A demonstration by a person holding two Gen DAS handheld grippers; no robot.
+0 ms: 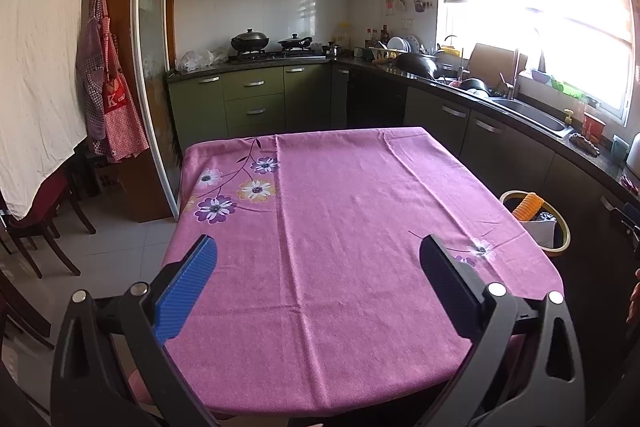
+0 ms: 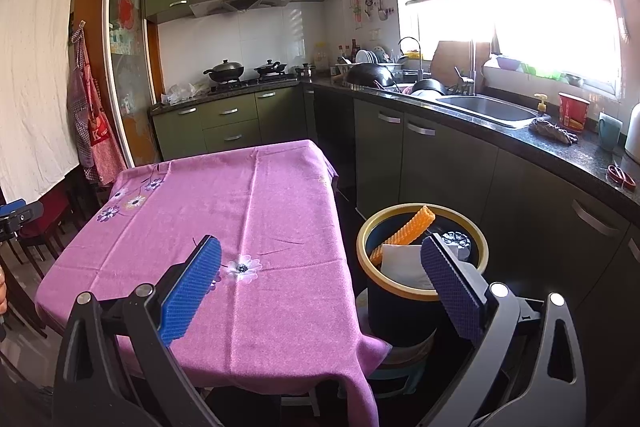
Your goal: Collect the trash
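A dark waste bin (image 2: 400, 311) with a yellow rim stands on a stool at the table's right side. Inside it lie an orange ridged piece (image 2: 404, 234), white paper (image 2: 402, 263) and a dark crumpled item (image 2: 456, 239). The same bin (image 1: 562, 227) shows past the table's right edge in the left wrist view. My right gripper (image 2: 320, 247) is open and empty, its right finger just in front of the bin. Over the near part of the pink flowered tablecloth (image 1: 328, 227), my left gripper (image 1: 316, 247) hangs open and holds nothing.
Dark cabinets and a counter with a sink (image 2: 488, 109) run along the right wall, close behind the bin. A stove with pots (image 1: 272, 45) is at the back. Chairs (image 1: 36, 227) stand left of the table. A person's hand (image 1: 634, 297) shows at the right edge.
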